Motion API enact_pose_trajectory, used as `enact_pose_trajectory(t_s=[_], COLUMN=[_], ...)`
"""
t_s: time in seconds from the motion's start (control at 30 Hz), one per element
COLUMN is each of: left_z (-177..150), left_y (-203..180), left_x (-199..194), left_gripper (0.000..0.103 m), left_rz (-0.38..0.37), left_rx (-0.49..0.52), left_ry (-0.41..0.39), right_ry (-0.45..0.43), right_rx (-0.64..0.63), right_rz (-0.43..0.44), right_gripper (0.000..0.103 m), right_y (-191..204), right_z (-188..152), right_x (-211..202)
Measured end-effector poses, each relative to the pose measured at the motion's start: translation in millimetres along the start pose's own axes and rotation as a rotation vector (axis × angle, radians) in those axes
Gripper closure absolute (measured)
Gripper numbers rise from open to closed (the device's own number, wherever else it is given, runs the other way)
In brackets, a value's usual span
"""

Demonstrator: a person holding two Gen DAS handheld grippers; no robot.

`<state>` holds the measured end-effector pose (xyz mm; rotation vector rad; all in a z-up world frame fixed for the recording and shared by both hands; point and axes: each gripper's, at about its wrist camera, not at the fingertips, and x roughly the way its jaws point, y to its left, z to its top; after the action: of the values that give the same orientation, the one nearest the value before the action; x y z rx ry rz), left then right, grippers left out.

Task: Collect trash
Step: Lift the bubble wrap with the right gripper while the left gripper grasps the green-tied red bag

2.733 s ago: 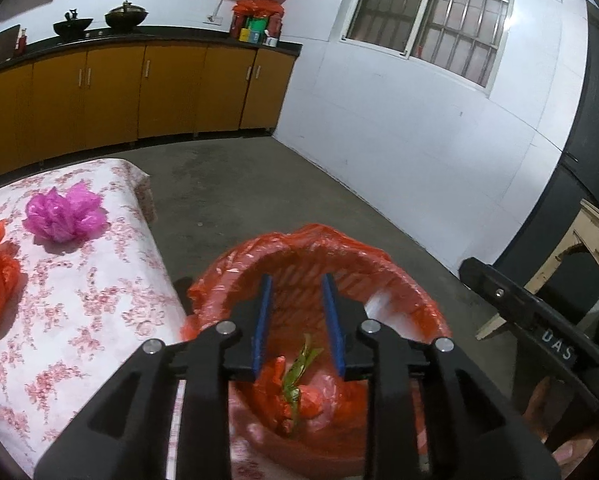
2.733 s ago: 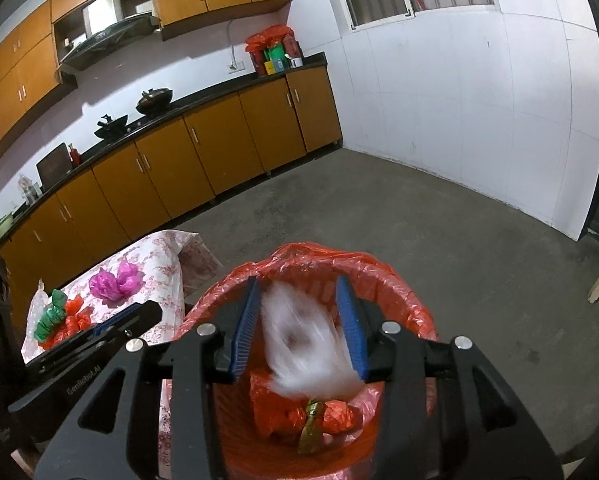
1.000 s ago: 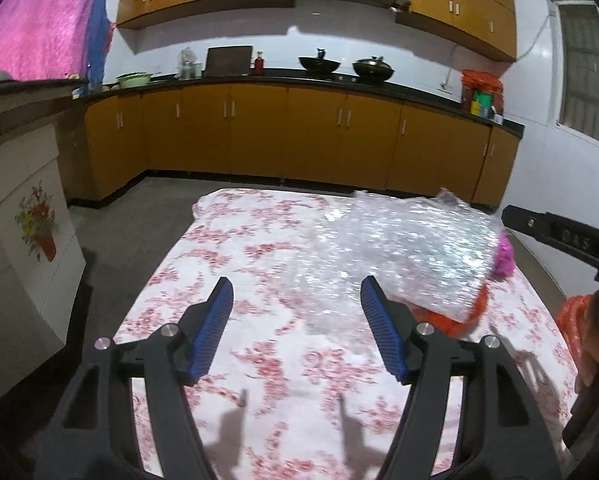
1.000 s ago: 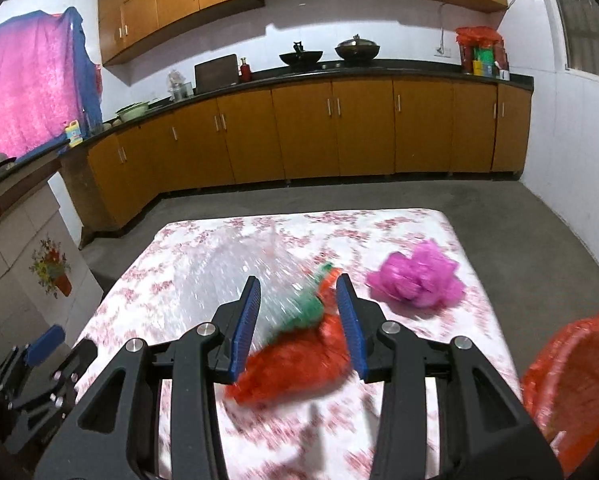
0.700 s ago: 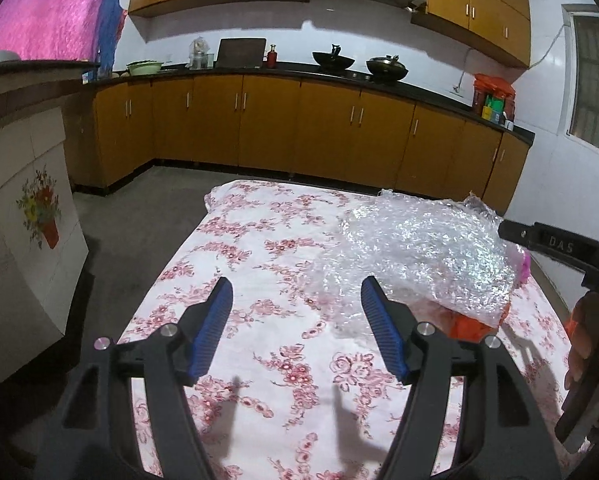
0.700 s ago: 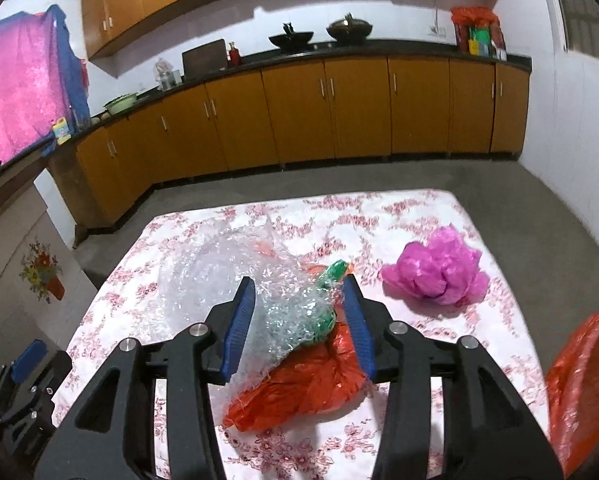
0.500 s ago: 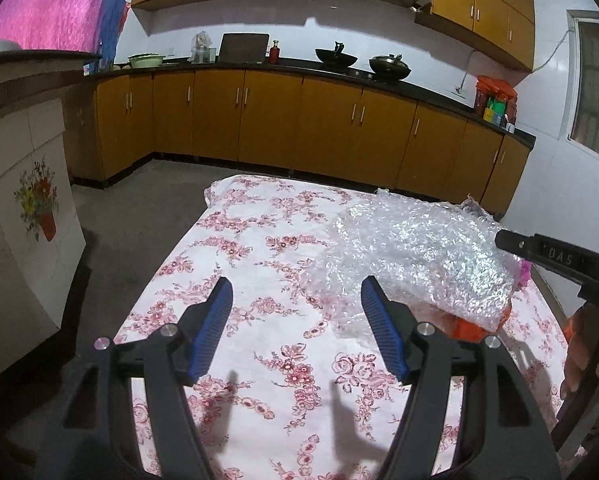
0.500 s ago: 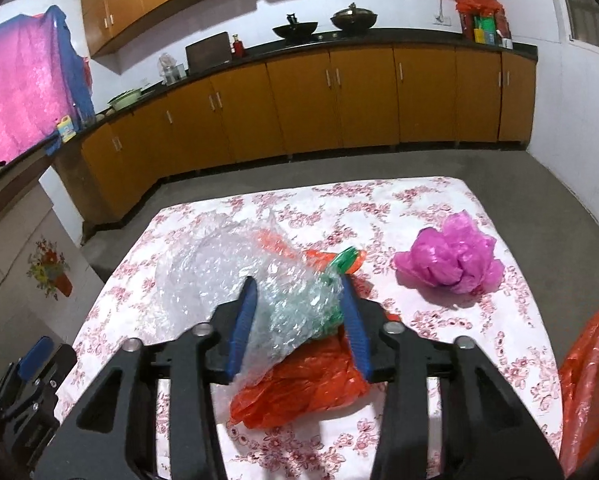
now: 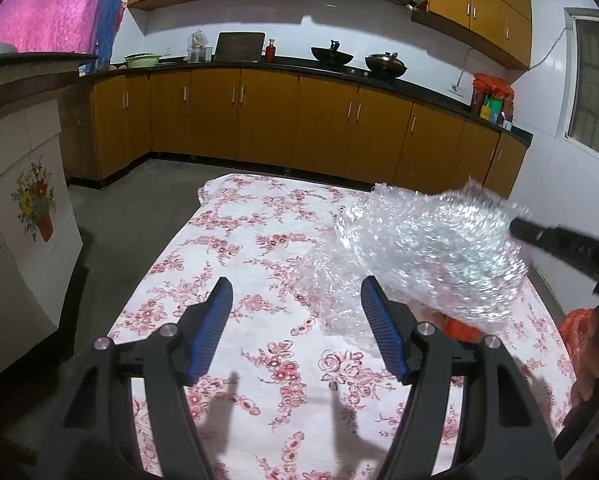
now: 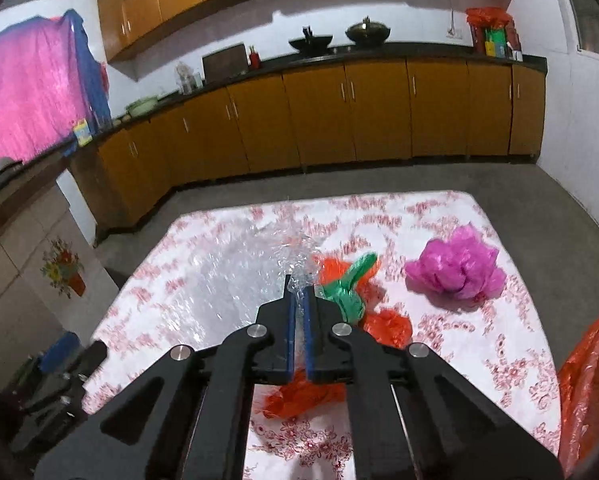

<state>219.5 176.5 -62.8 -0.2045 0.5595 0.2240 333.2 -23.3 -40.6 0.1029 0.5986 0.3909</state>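
1. Right wrist view: the right claw (image 10: 297, 292) is clenched on a corner of the bubble wrap (image 10: 235, 280), which spreads over the flowered tabletop (image 10: 479, 344).
2. Beside it lie a green bag (image 10: 349, 284), orange bags (image 10: 387, 322) and a pink bag (image 10: 455, 268).
3. The left claw (image 9: 295, 300) hangs released above the cloth, gripping nothing.
4. The orange-lined bin (image 10: 587, 384) stands at the right edge.
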Motion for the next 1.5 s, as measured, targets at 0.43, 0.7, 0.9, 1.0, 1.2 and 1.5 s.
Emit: enact_pose_trajectory(t_s=[0.43,0.7,0.9,1.0,1.2,1.5], left_z=[1.6,8.3,12.6,11.0,7.7,5.5], left_y=[-30.4,-63.8,-99.2,-115.6,-134.2,-147.9], left_x=[2.5,15.1,28.6,38.3,61.4,82.7], left_gripper=[0.037,0.037,0.037,0.038,0.043,0.072], left_rz=[-0.047,-0.107,-0.179,-0.205,-0.220,-0.230], left_rx=[0.025,0.056,0.097,0.122,0.136,0.161], left_ry=[0.013,0.027,0.052,0.076,0.137,0.185], right_ry=[-0.166,-0.199,-0.157,-0.149,-0.133,-0.106], right_rx=[0.055,0.106,0.145,0.163,0.202,0.212], right_rz=[-0.053,-0.183,-0.233,-0.249,-0.286,-0.283], right_gripper=[0.100,0.100,0.100,0.100,0.100,0.100], right_y=[-31.1,-70.3,-92.2,-101.2,-121.6,-132.1], right_z=[23.1,8.0,-13.6,-19.8,-32.8,-41.9], right_x=[-55.8,-76.7,-76.8,-80.0,-87.5,-89.8])
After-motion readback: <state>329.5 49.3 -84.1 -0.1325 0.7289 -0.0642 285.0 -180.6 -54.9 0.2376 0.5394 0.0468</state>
